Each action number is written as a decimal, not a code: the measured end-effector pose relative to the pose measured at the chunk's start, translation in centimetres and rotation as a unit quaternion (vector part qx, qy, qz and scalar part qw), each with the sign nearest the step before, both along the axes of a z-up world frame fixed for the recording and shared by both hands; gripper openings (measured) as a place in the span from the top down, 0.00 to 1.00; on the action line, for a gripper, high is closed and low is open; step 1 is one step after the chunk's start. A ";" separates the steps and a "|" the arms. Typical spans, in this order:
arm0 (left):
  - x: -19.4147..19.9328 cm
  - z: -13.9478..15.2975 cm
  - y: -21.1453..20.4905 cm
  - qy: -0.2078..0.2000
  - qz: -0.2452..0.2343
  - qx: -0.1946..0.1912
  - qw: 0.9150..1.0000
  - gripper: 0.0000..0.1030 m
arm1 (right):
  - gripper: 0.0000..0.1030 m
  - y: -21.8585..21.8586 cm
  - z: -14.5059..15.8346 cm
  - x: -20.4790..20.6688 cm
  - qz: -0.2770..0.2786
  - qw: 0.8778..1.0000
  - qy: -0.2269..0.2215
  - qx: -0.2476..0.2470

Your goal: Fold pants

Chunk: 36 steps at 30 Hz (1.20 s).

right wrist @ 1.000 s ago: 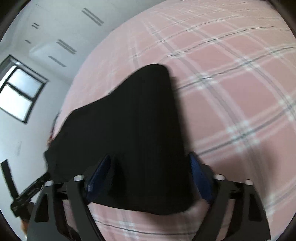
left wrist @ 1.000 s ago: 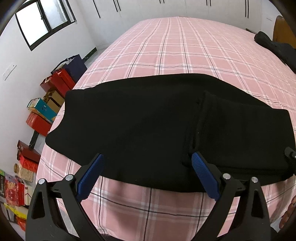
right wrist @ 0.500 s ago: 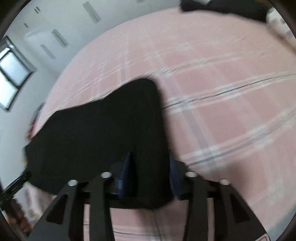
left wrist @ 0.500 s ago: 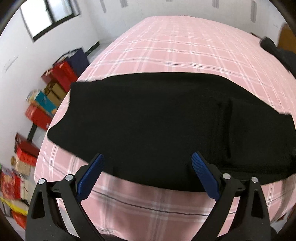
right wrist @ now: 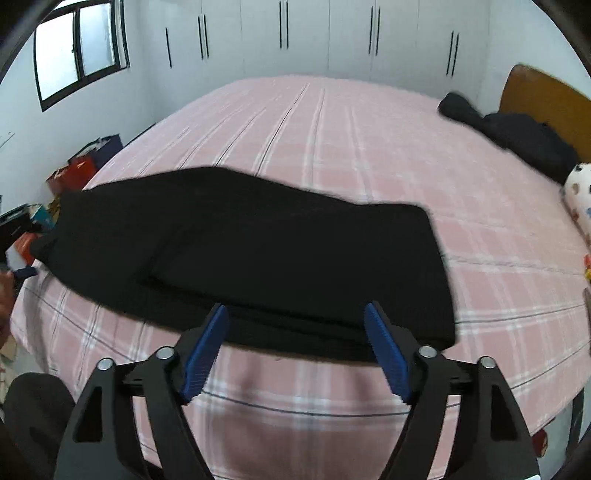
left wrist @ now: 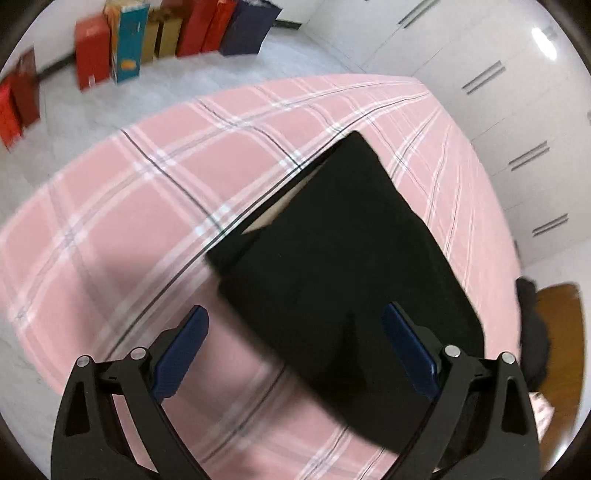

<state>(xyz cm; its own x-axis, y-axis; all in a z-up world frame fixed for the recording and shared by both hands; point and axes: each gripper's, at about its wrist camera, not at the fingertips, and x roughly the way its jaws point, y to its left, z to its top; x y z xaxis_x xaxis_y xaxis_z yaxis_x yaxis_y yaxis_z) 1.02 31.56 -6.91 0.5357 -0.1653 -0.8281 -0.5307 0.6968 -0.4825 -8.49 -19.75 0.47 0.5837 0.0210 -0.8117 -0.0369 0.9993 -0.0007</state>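
The black pants (right wrist: 240, 251) lie flat across the near part of the pink plaid bed (right wrist: 351, 147), folded lengthwise, with the right end doubled over. My right gripper (right wrist: 297, 336) is open, its blue pads just in front of the pants' near edge, holding nothing. In the left wrist view the pants (left wrist: 343, 266) run away from me, one end lifted slightly off the bed (left wrist: 129, 206). My left gripper (left wrist: 295, 343) is open, its pads either side of the pants' near end, holding nothing.
Dark clothes (right wrist: 517, 136) and a patterned pillow (right wrist: 578, 195) lie by the wooden headboard (right wrist: 546, 99). Red and coloured boxes and bags (left wrist: 125, 48) stand on the floor by the wall. White wardrobes (right wrist: 295, 33) line the far wall.
My right gripper, shut on the pants' edge half a second ago, has opened and drawn back. My left gripper has swung round to the left end of the pants, still open.
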 end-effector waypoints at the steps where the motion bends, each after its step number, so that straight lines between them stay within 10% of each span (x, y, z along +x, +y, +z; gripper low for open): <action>1: 0.5 -0.8 0.3 -0.002 0.013 -0.010 1.000 0.10 | 0.27 0.1 -0.3 0.3 -0.004 1.000 0.007 -0.008; 3: 1.2 -0.6 0.2 -0.017 0.022 0.005 1.000 0.23 | 0.27 0.0 -0.5 0.6 -0.011 1.000 0.017 -0.005; 4: 1.9 -0.3 -0.1 -0.003 0.011 0.038 0.999 0.53 | 0.27 -0.4 -0.7 0.8 -0.017 1.000 0.019 0.001; 6: 2.4 -0.1 -0.5 -0.009 0.000 0.029 1.000 0.81 | 0.27 -1.3 -0.9 1.0 -0.031 0.999 0.019 0.022; 12: 2.0 8.8 -6.7 -0.078 -0.064 0.110 0.989 0.83 | 0.26 -4.1 -1.4 0.7 -0.090 0.992 0.010 0.090; 19: 0.0 17.5 -25.6 -0.170 -0.253 0.168 0.937 0.83 | 0.26 -7.8 -1.0 -1.1 -0.146 0.975 -0.021 0.168; 23: -0.7 14.9 -35.3 -0.145 -0.335 0.183 0.913 0.80 | 0.26 -9.7 -1.0 -1.6 -0.164 0.968 -0.030 0.188; 29: -1.4 4.7 -42.3 -0.030 -0.388 0.179 0.904 0.31 | 0.25 -13.4 -1.4 -2.8 -0.198 0.952 -0.037 0.231; 31: -3.4 4.9 -42.3 -0.048 -0.386 0.192 0.901 0.12 | 0.25 -14.4 -1.5 -3.1 -0.194 0.947 -0.041 0.252; 36: -6.8 9.1 -38.5 -0.111 -0.376 0.261 0.882 0.08 | 0.24 -14.0 -1.6 -1.7 -0.143 0.947 -0.014 0.288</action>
